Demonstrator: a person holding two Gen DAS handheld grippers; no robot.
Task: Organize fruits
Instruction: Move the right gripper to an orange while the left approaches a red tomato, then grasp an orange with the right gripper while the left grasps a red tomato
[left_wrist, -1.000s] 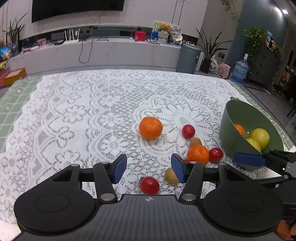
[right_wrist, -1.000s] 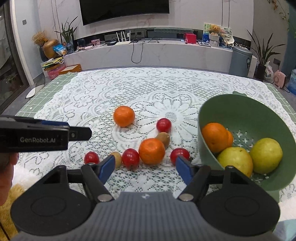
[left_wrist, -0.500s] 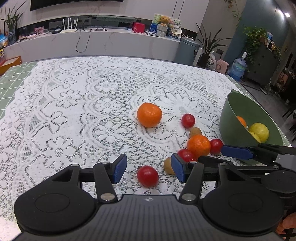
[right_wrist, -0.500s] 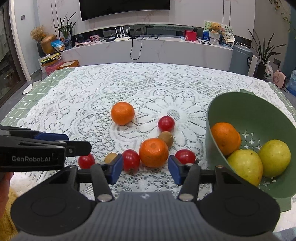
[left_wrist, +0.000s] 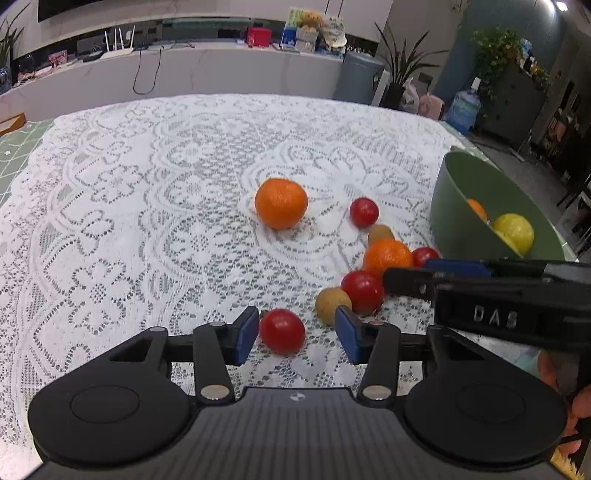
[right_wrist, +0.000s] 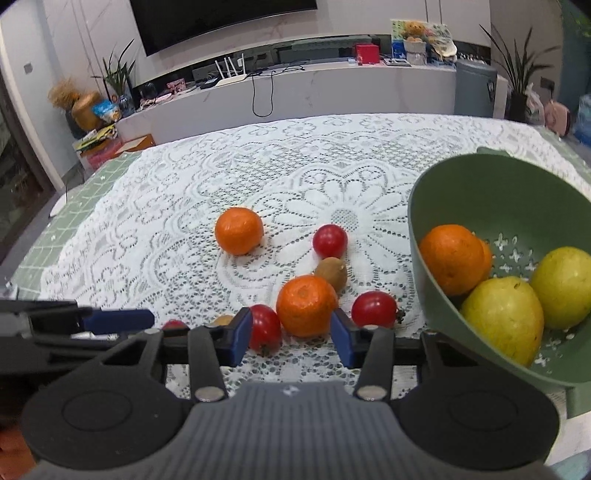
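My left gripper is open, its blue pads either side of a red tomato on the lace cloth, not closed on it. A kiwi and another tomato lie just right of it. My right gripper is open around an orange, with a tomato by its left pad and one beyond its right pad. A second orange, a tomato and a kiwi lie farther out. The green bowl holds an orange and two yellow fruits.
The table carries a white lace cloth over a green surface. The right gripper's body crosses the right side of the left wrist view. A white counter, a bin and plants stand beyond the table's far edge.
Both grippers have moved forward and down. The left one now brackets the near tomato; the right one has narrowed and now brackets the orange.
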